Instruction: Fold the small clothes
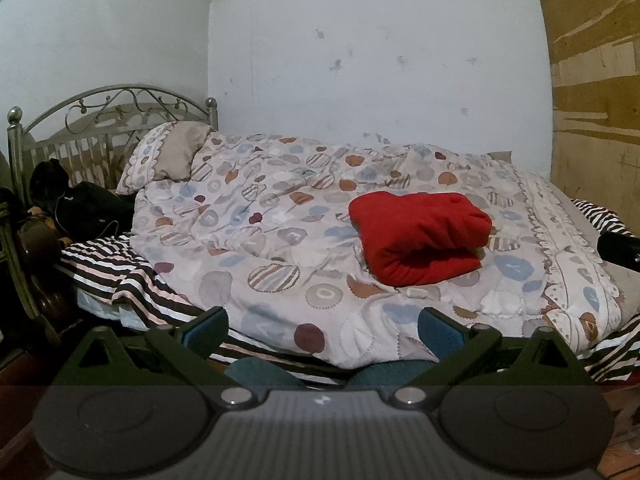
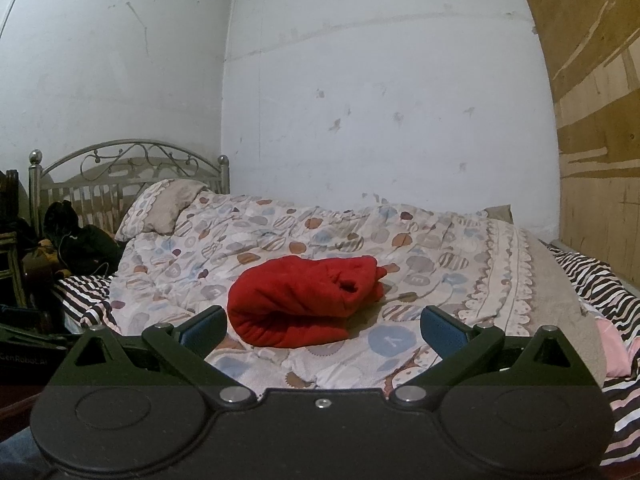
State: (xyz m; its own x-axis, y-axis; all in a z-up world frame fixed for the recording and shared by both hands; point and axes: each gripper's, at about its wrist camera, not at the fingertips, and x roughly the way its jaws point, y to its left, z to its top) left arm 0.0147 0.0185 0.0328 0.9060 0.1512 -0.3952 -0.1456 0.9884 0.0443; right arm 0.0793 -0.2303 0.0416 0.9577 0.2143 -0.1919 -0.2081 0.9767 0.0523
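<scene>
Right gripper (image 2: 322, 326) wide, empty, just short of red garment (image 2: 304, 300) lying dead ahead, long axis across the fingers; left gripper (image 1: 322, 326) wide, empty, farther back, garment (image 1: 420, 236) ahead-right. Folded into 1 thick bundle, resting on quilt (image 1: 256, 240)

A patterned quilt (image 1: 280, 236) covers the bed's middle. At ten o'clock a pillow (image 1: 168, 156) leans against the metal headboard (image 1: 108, 120). Striped sheet (image 1: 120, 272) shows at eight o'clock; dark clothing (image 1: 80, 204) at nine.
</scene>
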